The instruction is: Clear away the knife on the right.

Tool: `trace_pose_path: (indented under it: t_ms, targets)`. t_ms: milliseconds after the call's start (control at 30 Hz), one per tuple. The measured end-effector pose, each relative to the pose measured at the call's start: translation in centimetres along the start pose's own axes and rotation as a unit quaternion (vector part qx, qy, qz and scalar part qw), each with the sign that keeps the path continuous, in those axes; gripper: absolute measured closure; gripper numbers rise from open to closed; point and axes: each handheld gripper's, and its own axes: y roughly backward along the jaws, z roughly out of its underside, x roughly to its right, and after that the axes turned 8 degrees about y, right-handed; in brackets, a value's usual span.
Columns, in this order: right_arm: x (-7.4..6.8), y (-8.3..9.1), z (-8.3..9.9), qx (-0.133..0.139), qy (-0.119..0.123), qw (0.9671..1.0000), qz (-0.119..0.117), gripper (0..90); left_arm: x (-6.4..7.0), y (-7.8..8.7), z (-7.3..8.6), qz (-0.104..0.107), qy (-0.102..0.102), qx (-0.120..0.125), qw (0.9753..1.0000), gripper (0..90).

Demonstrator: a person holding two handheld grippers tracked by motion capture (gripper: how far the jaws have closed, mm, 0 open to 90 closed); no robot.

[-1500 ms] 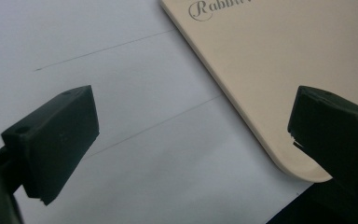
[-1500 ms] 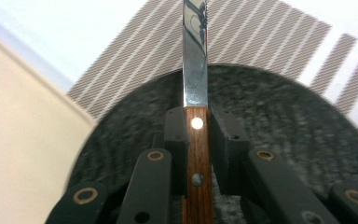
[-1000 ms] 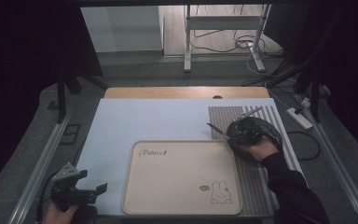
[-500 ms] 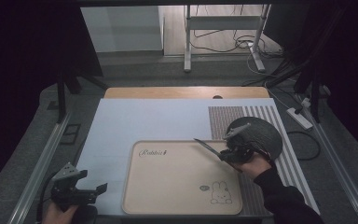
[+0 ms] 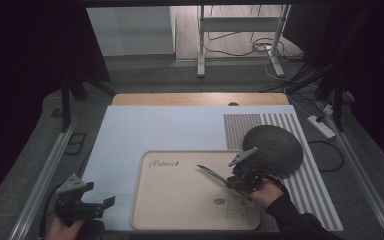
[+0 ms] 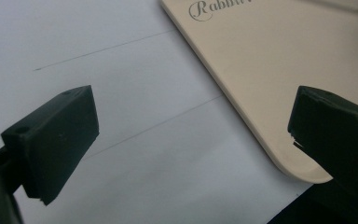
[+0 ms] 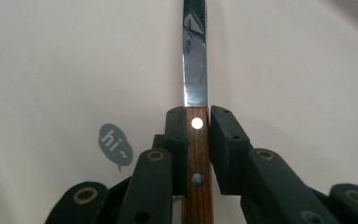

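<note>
The right tongs [image 7: 196,135] pinch a knife [image 7: 195,65] by its wooden handle above the beige tray [image 5: 180,200], seemingly not yet set down; the left tongs [image 6: 191,135] hang spread, idle, at the tray's corner.

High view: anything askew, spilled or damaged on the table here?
Nothing stands out. The beige tray lies flat and square on the white mat, the dark round placemat sits beside it, and the right gripper holds a wooden-handled knife over the tray. No spills or visible damage.
</note>
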Motion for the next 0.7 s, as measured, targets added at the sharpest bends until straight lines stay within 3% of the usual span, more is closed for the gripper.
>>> trace_pose_path:
  t_ms: [200,400,533,633,700]
  targets:
    - [-0.3,-1.2,0.2,-0.022,0.01,0.9997,0.007,77.2,0.0,0.0,0.0,0.001,0.0,0.001,1.0,2.0]
    - [0.0,-1.3,0.3,-0.035,0.009,0.9993,-0.011,75.7,0.0,0.0,0.0,0.0,-0.001,0.0,1.0,2.0]
    - [0.1,-0.3,-0.4,-0.009,0.025,0.9996,-0.01,73.9,0.0,0.0,0.0,0.0,-0.001,0.0,1.0,2.0]
    - [-0.4,0.0,-1.2,-0.003,0.043,0.999,-0.013,86.4,0.0,0.0,0.0,0.0,-0.002,0.0,1.0,2.0]
    - [-0.9,-0.6,-1.9,-0.01,0.058,0.9979,-0.028,89.5,0.0,0.0,0.0,0.0,-0.002,0.0,1.0,2.0]
